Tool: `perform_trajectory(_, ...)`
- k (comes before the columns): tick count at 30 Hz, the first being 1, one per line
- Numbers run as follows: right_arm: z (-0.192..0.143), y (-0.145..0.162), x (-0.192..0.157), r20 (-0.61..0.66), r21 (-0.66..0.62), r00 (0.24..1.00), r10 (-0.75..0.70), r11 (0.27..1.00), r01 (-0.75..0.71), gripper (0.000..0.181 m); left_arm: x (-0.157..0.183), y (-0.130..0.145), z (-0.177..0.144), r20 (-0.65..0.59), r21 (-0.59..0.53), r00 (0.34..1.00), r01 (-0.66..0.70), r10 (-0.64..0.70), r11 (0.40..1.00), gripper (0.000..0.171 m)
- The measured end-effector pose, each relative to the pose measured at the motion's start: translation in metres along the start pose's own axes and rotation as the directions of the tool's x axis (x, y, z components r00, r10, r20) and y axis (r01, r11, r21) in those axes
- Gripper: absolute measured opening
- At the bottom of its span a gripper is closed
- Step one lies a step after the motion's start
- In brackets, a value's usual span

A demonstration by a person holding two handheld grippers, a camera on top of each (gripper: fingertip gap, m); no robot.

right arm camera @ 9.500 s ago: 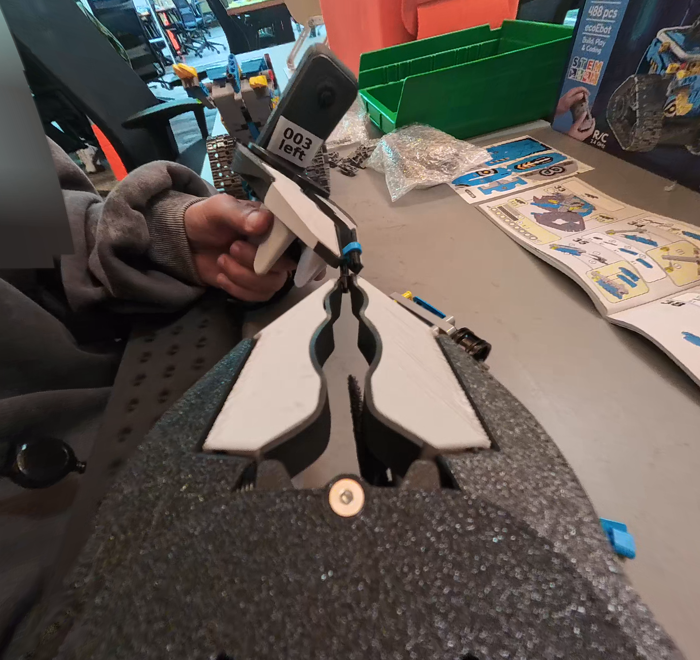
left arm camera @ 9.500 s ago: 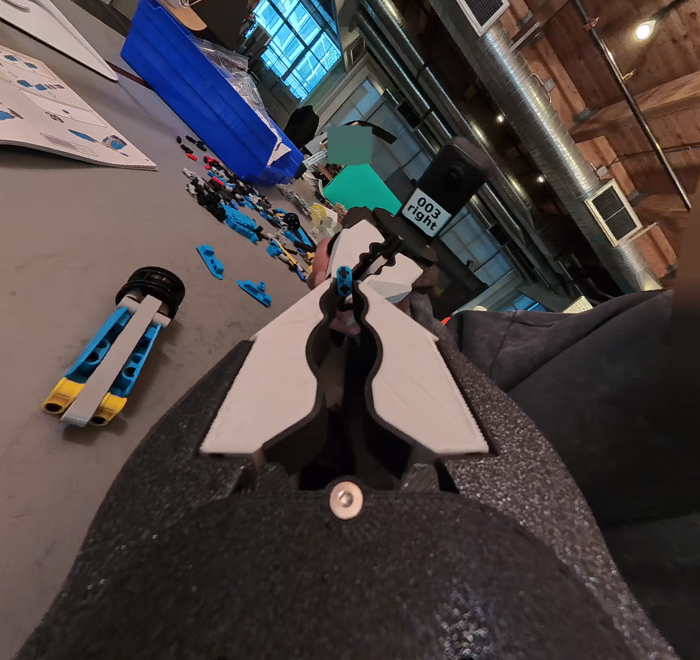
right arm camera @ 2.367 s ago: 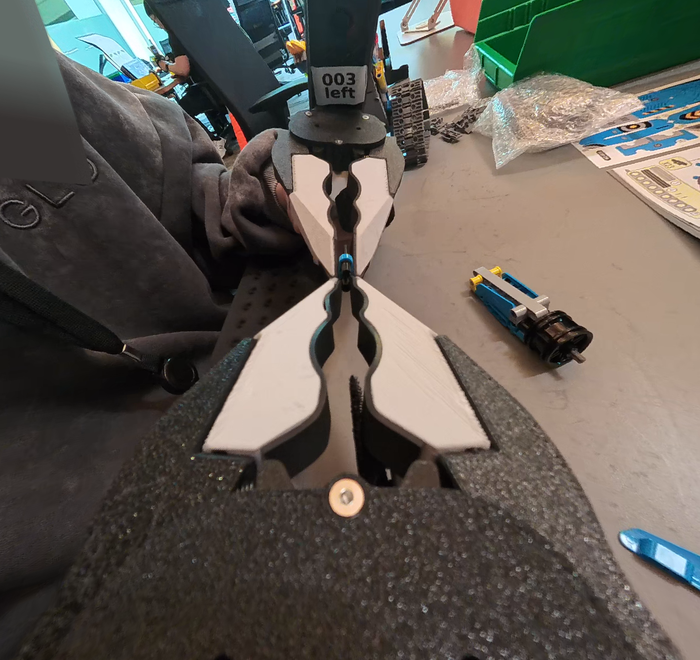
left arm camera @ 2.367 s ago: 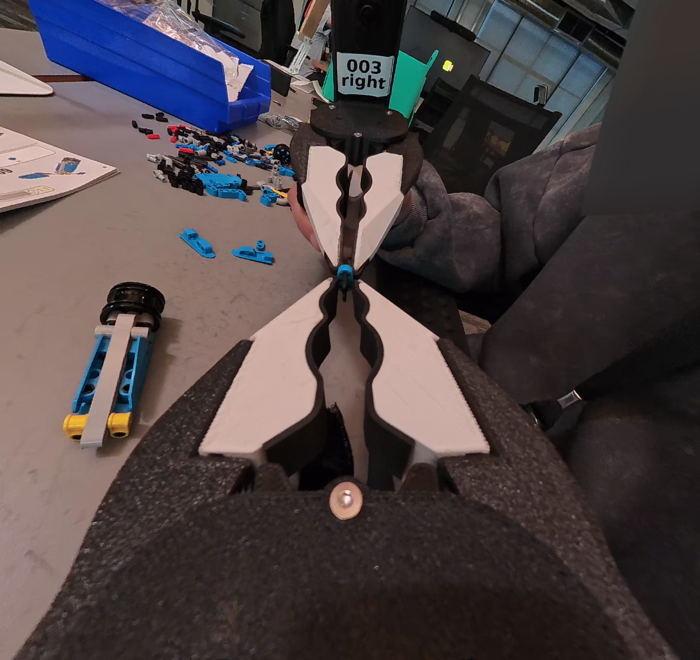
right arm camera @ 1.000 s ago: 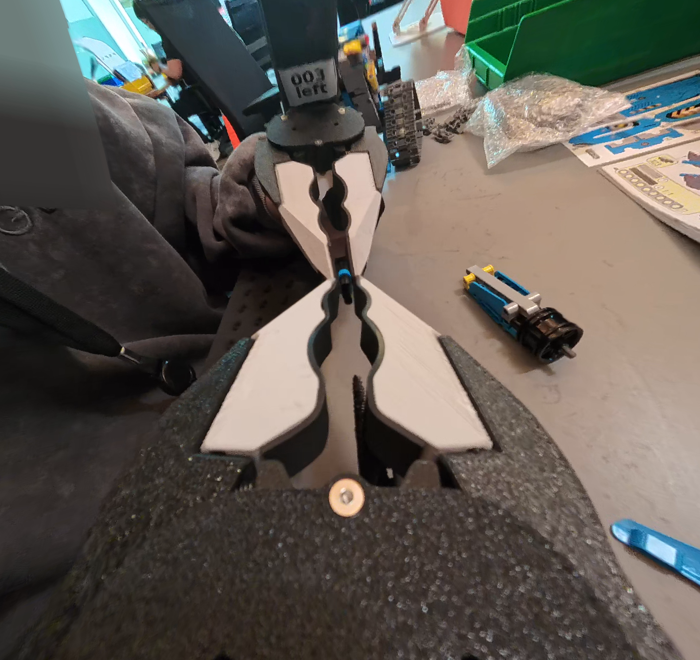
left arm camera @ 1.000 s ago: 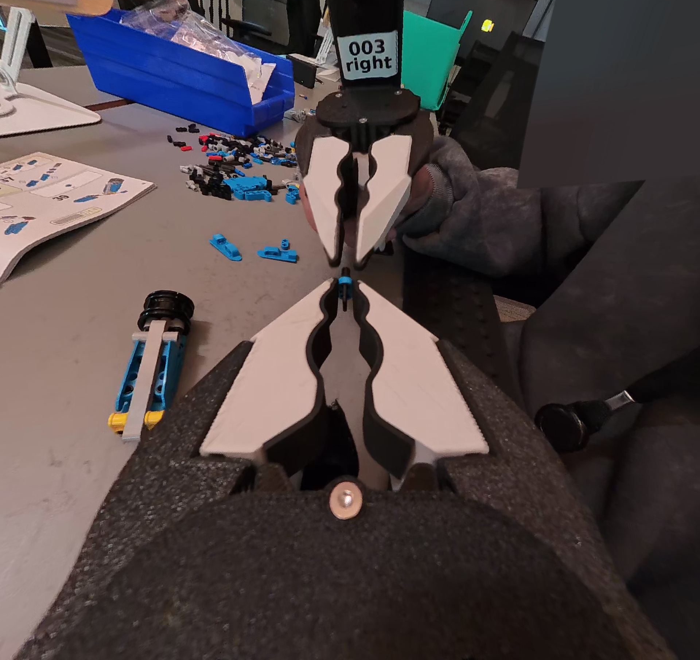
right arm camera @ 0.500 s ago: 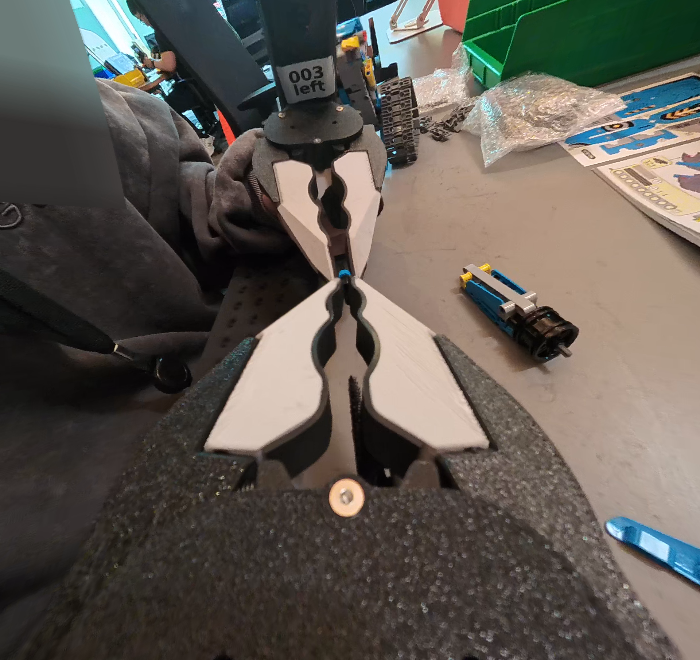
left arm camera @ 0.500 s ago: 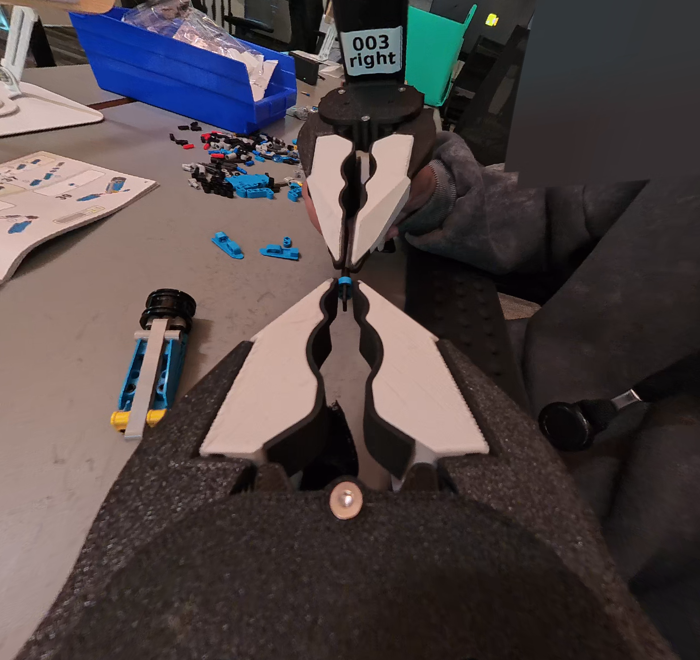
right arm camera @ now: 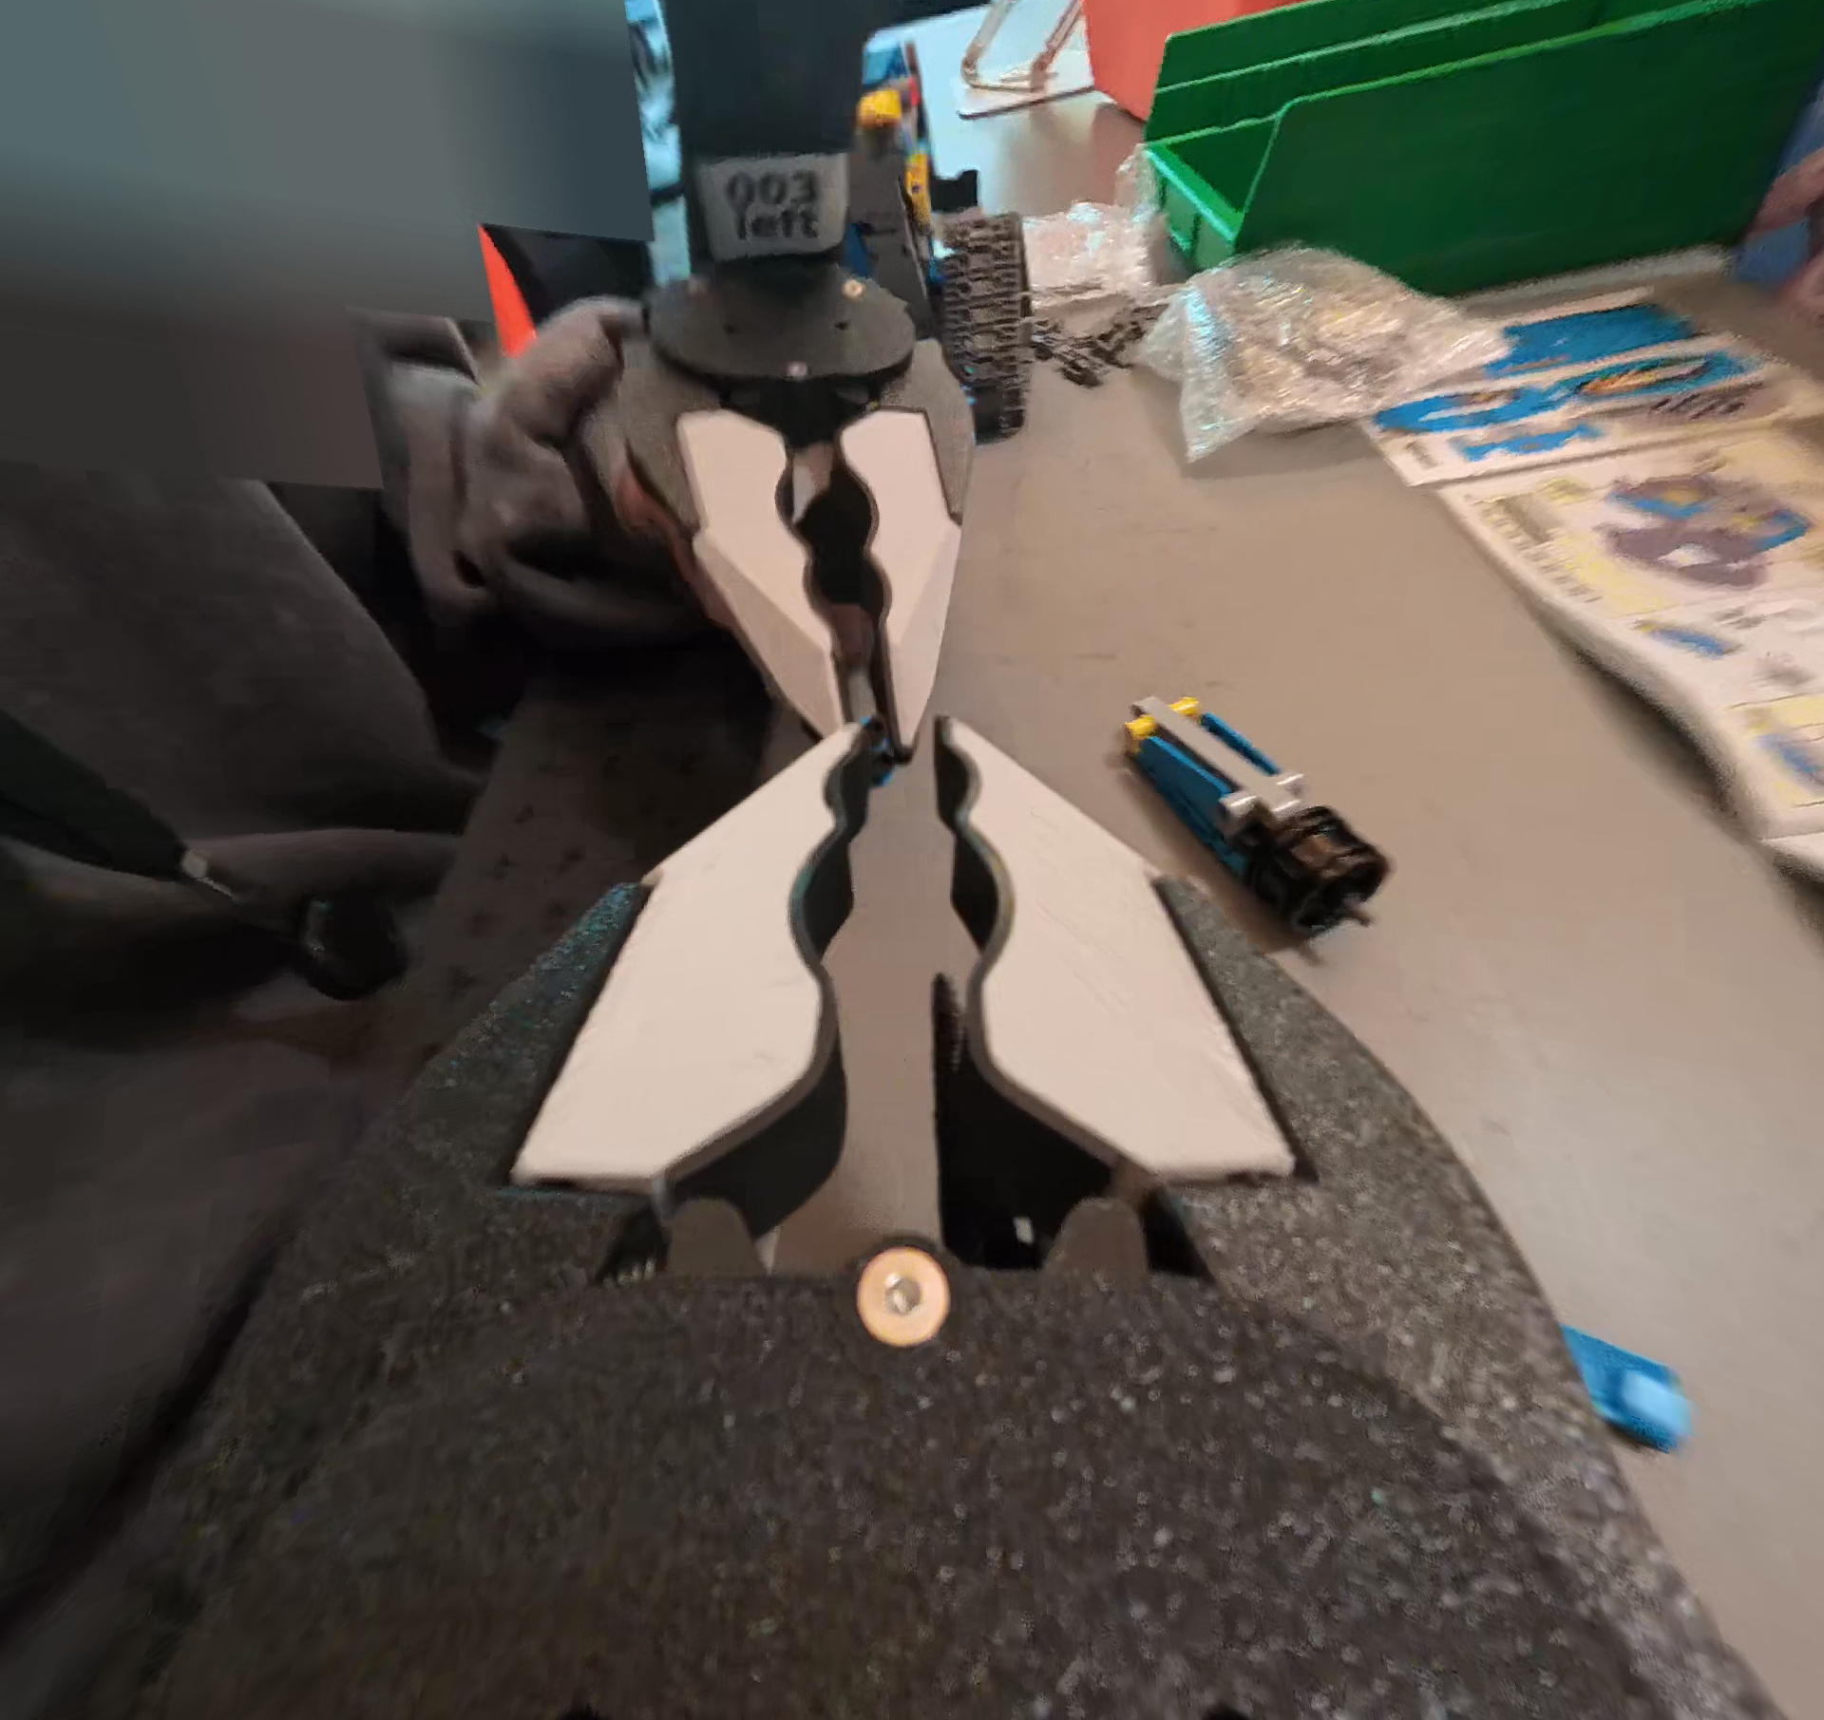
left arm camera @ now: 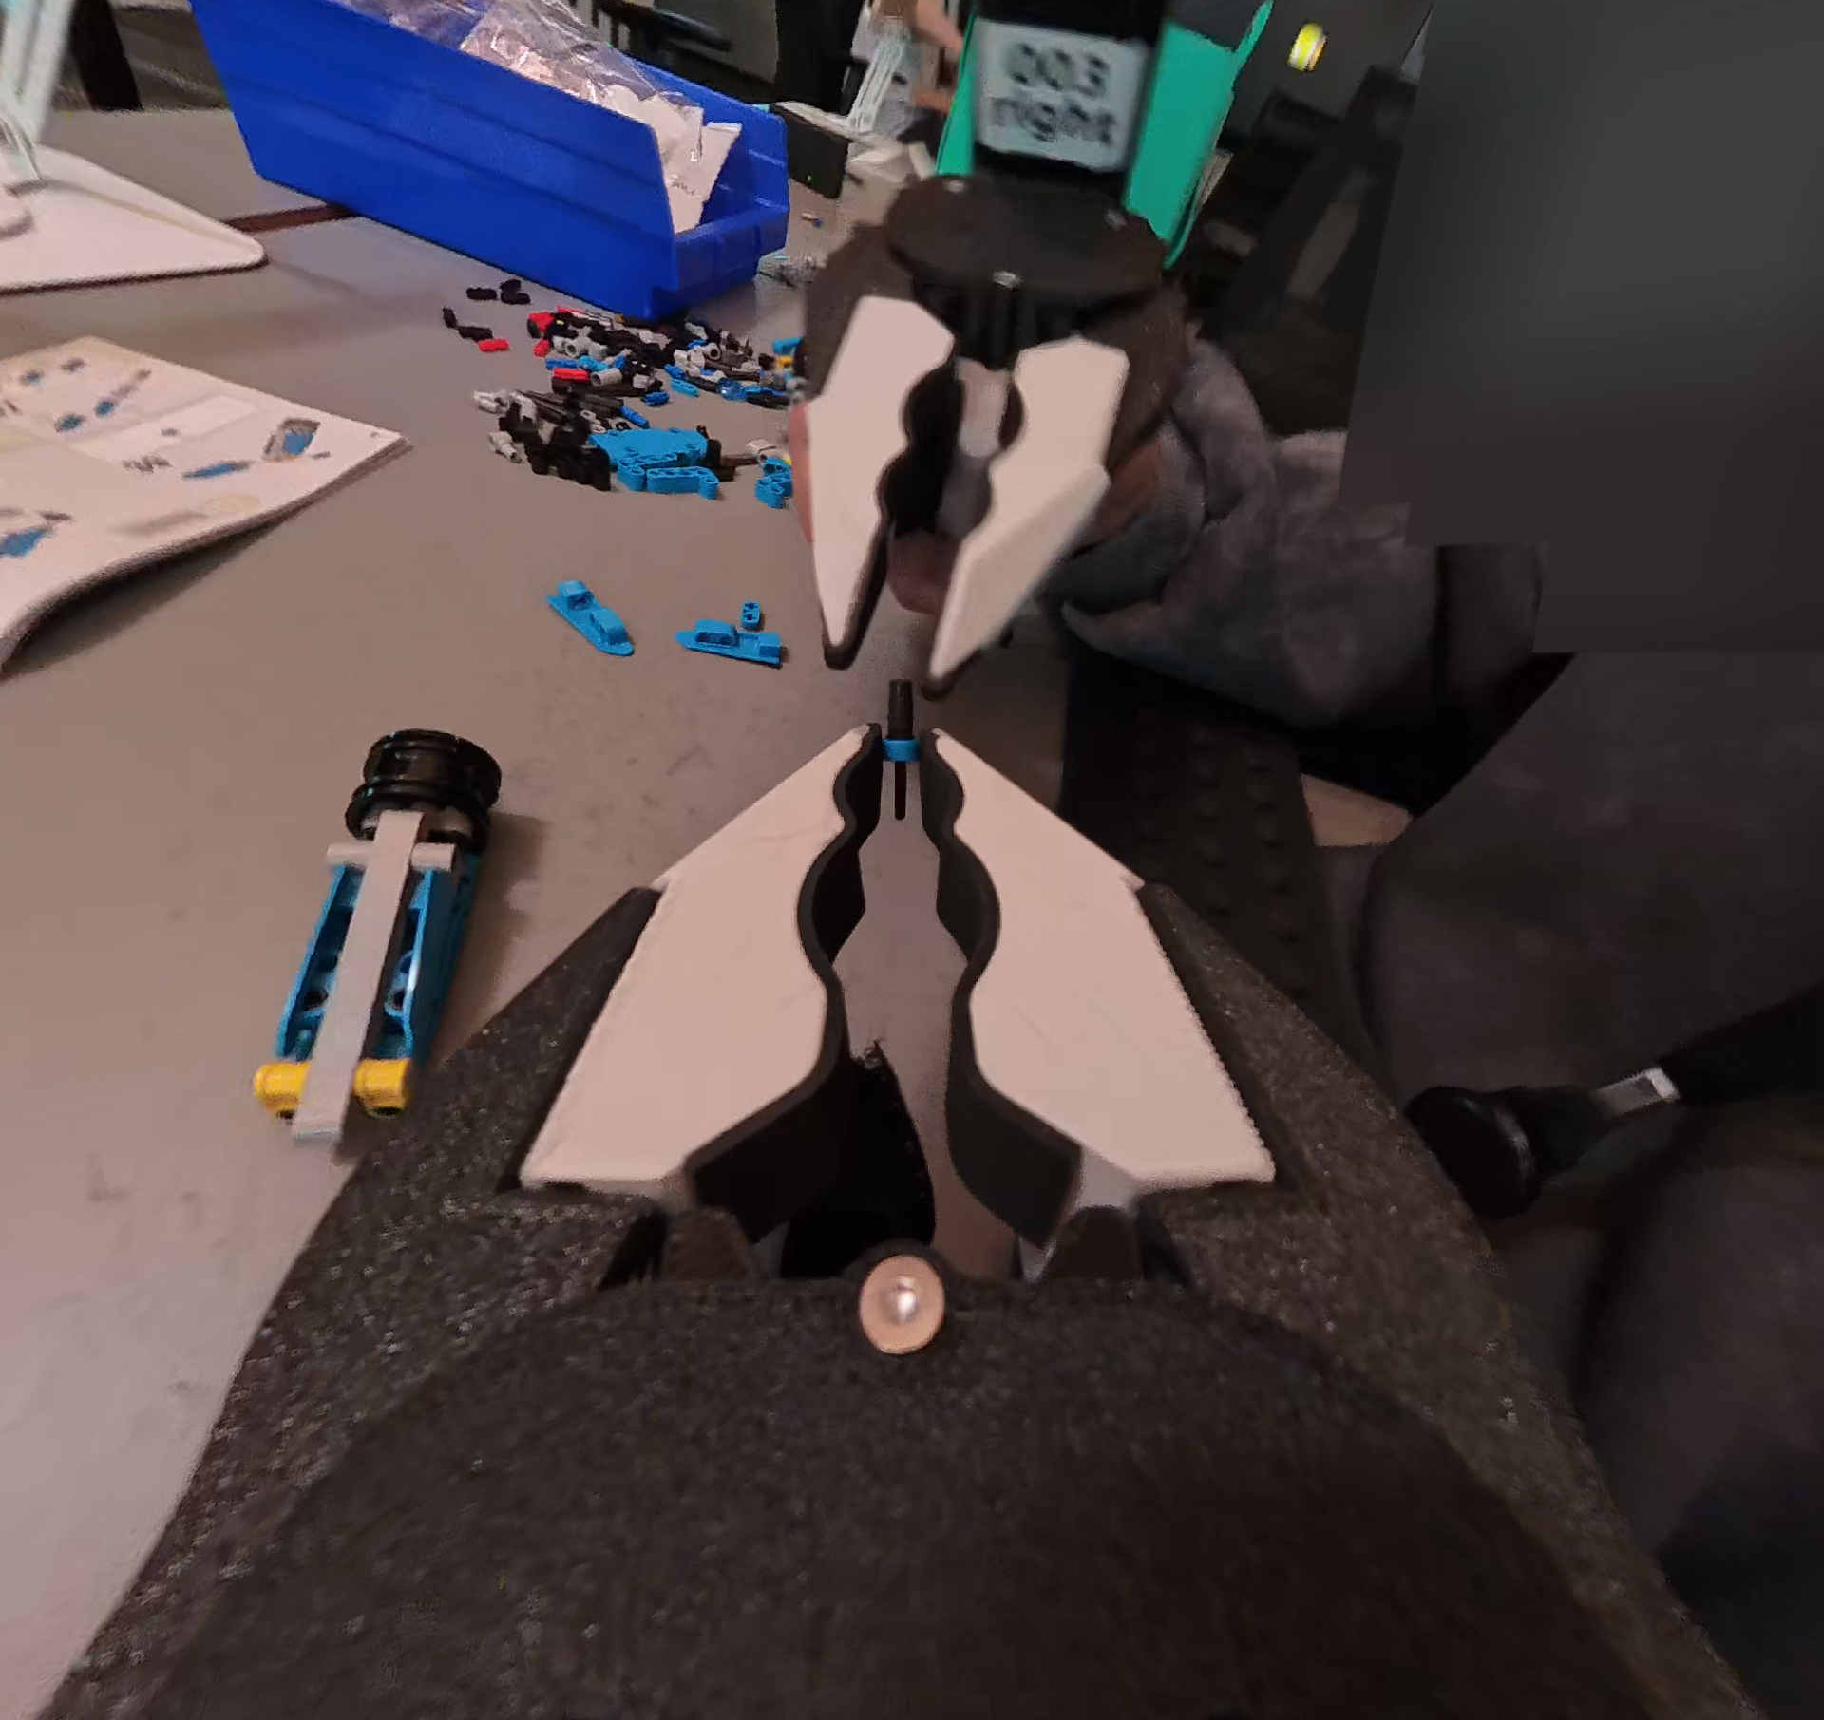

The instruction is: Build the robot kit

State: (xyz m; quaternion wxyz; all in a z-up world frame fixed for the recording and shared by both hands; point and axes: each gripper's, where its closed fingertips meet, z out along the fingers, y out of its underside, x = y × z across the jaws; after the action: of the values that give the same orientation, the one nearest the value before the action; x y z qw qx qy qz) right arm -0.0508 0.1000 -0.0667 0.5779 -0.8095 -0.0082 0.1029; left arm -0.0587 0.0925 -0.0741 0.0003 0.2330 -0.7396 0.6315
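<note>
In the left wrist view, a blue bin [left arm camera: 474, 143] with clear bags stands at upper left on the grey worktop [left arm camera: 247, 666]. Below it lies a scatter of small black, blue and red parts [left arm camera: 612, 410], an open instruction booklet [left arm camera: 148, 449] at far left, and two loose blue pieces [left arm camera: 592, 607] nearer the middle. A blue, grey and yellow assembly with a black wheel [left arm camera: 380, 933] lies at left centre, well apart from both tools.

At frame centre the left tool [left arm camera: 898, 750] is closed narrowly on a small black pin with a blue collar [left arm camera: 899, 735], upright above the worktop's near edge. The right tool [left arm camera: 883, 661] faces it from above, jaws parted, tips just beside the pin's top; contact cannot be told.

In the right wrist view, a green bin [right arm camera: 1481, 133] and crumpled plastic bag [right arm camera: 1313, 341] sit at upper right; bare worktop lies around the assembly.
</note>
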Motion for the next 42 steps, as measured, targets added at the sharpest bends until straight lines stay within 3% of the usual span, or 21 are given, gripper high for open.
perform_trajectory(3,0.003,0.001,-0.005,-0.085,-0.048,0.974,-0.212,0.977,0.208,0.029,-0.006,-0.008,-0.008,-0.059,0.062,0.988,0.149,-0.146,0.987,0.007)
perform_trajectory(5,0.005,0.004,0.002,-0.184,-0.113,0.925,-0.332,0.942,0.316,0.030,-0.008,-0.007,-0.008,-0.104,0.056,0.969,0.229,-0.222,0.972,0.006)
perform_trajectory(9,0.009,0.002,0.008,-0.261,-0.158,0.878,-0.402,0.915,0.372,0.030,-0.016,-0.004,-0.007,-0.119,0.045,0.941,0.324,-0.317,0.945,0.006)
perform_trajectory(11,0.011,0.003,0.009,-0.280,-0.179,0.858,-0.430,0.902,0.394,0.021,-0.018,-0.004,-0.008,-0.131,0.051,0.930,0.351,-0.343,0.935,0.006)
perform_trajectory(16,0.017,0.009,0.017,-0.314,-0.240,0.833,-0.455,0.887,0.394,0.026,-0.021,-0.006,-0.008,-0.144,0.060,0.912,0.395,-0.384,0.917,0.006)
perform_trajectory(23,0.016,0.004,0.017,-0.320,-0.230,0.831,-0.454,0.889,0.397,0.021,-0.020,-0.009,-0.009,-0.167,0.073,0.900,0.419,-0.403,0.905,0.006)
perform_trajectory(28,0.017,0.007,0.011,-0.252,-0.196,0.901,-0.353,0.931,0.309,0.031,-0.021,-0.008,-0.008,-0.125,0.076,0.921,0.379,-0.369,0.922,0.006)
perform_trajectory(31,0.013,0.002,0.014,-0.263,-0.168,0.910,-0.321,0.944,0.285,0.017,-0.017,-0.009,-0.007,-0.117,0.080,0.932,0.353,-0.342,0.932,0.006)
perform_trajectory(42,0.013,0.007,0.019,-0.311,-0.259,0.862,-0.402,0.908,0.330,0.013,-0.022,-0.005,-0.003,-0.146,0.064,0.887,0.450,-0.438,0.891,0.005)
